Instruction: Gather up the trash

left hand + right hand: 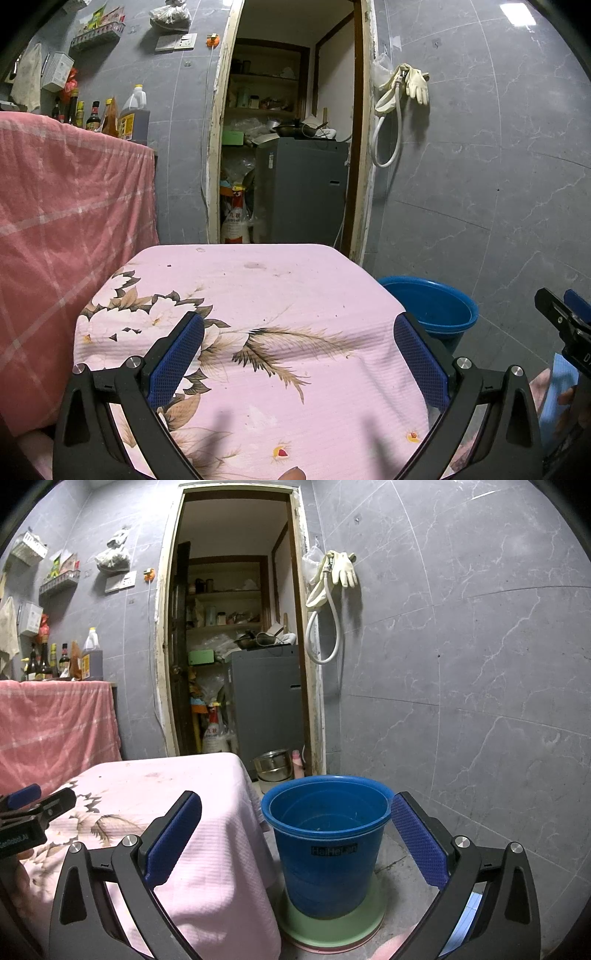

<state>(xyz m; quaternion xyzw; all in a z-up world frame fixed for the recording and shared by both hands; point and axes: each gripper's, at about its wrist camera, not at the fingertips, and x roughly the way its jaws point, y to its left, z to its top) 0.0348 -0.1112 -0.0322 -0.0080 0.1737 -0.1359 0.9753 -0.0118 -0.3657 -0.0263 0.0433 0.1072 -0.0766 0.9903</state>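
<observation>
A small table under a pink flowered cloth fills the middle of the left wrist view; I see only tiny crumbs and stains on it. My left gripper hovers above the cloth, open, with nothing between its blue pads. A blue bucket stands on the floor to the right of the table, on a green basin; it looks empty inside. My right gripper is open, held in front of the bucket and the table's right edge, with nothing in it. The bucket also shows beyond the table's right corner.
A higher counter draped in a pink checked cloth with bottles stands left. An open doorway leads to a cluttered storeroom. Steel pots sit on the floor behind the bucket. Grey tiled wall on the right, with gloves and a hose hanging.
</observation>
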